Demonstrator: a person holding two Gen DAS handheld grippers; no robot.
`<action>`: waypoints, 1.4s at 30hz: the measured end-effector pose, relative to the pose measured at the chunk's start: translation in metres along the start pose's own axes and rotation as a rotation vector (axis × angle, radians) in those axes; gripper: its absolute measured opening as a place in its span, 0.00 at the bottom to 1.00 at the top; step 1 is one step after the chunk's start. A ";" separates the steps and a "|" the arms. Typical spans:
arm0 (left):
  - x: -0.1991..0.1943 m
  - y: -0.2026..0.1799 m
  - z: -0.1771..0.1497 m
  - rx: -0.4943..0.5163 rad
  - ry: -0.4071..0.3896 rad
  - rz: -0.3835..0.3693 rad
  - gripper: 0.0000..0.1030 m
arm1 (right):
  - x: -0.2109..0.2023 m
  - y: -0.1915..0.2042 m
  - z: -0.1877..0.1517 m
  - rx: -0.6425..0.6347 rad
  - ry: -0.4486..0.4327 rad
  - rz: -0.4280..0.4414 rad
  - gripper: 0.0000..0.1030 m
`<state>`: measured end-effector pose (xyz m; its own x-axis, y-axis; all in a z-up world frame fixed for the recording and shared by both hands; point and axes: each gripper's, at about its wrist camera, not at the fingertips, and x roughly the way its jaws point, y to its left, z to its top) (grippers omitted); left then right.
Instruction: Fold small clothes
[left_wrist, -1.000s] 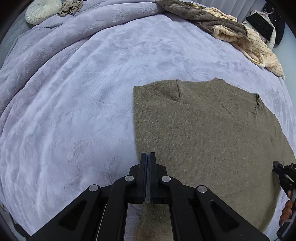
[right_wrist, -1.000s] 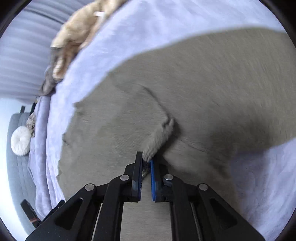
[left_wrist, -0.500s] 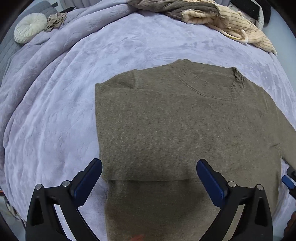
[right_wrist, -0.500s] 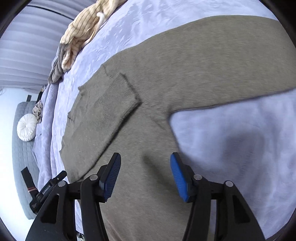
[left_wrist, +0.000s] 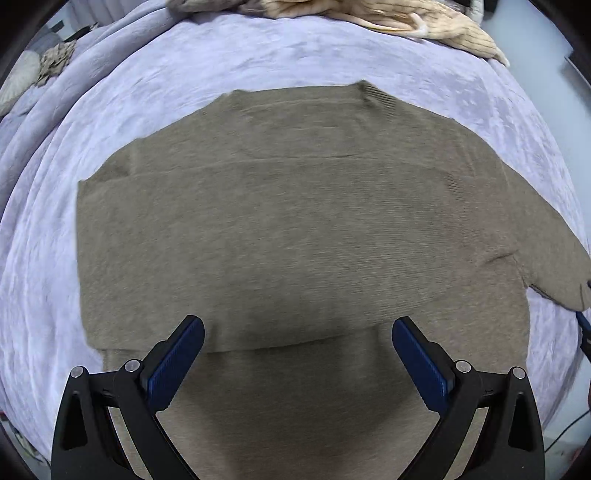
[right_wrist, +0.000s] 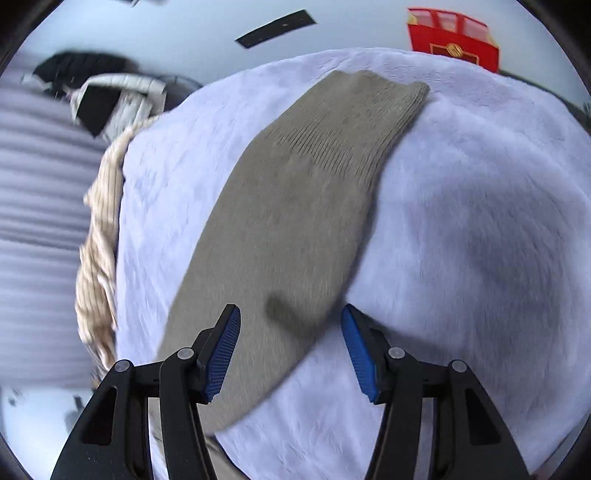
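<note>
An olive-brown knit sweater (left_wrist: 295, 229) lies flat on a lavender blanket (left_wrist: 155, 88), its left sleeve folded across the body with the folded edge near my left gripper. My left gripper (left_wrist: 297, 350) is open and empty, hovering over the sweater's lower body. In the right wrist view the sweater's right sleeve (right_wrist: 295, 206) stretches out flat over the blanket (right_wrist: 461, 221), cuff at the far end. My right gripper (right_wrist: 290, 350) is open and empty, just above the near part of that sleeve.
A cream ribbed garment (left_wrist: 388, 18) and other clothes are heaped at the far edge of the bed; it also shows in the right wrist view (right_wrist: 98, 236). A red box (right_wrist: 452, 44) stands beyond the bed. A round cushion (left_wrist: 14, 81) lies far left.
Both grippers were shut on the sweater a second ago, then opened and let go. The left moved right over the body; the right swung round to the outstretched right sleeve.
</note>
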<state>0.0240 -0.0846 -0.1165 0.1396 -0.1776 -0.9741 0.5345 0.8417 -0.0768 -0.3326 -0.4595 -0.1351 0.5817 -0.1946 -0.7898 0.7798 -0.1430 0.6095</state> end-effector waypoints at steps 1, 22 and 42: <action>0.002 -0.006 0.002 0.002 -0.007 0.001 0.99 | 0.002 0.003 0.002 -0.002 0.007 0.016 0.47; 0.046 -0.047 0.031 0.058 -0.063 0.062 0.99 | 0.034 0.099 -0.144 -0.445 0.378 0.185 0.47; 0.027 -0.021 0.020 0.049 -0.060 0.074 0.99 | 0.050 0.081 -0.129 -0.423 0.348 0.108 0.39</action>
<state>0.0330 -0.1173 -0.1368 0.2291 -0.1468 -0.9623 0.5605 0.8281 0.0071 -0.2107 -0.3558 -0.1343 0.6499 0.1554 -0.7440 0.6947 0.2757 0.6644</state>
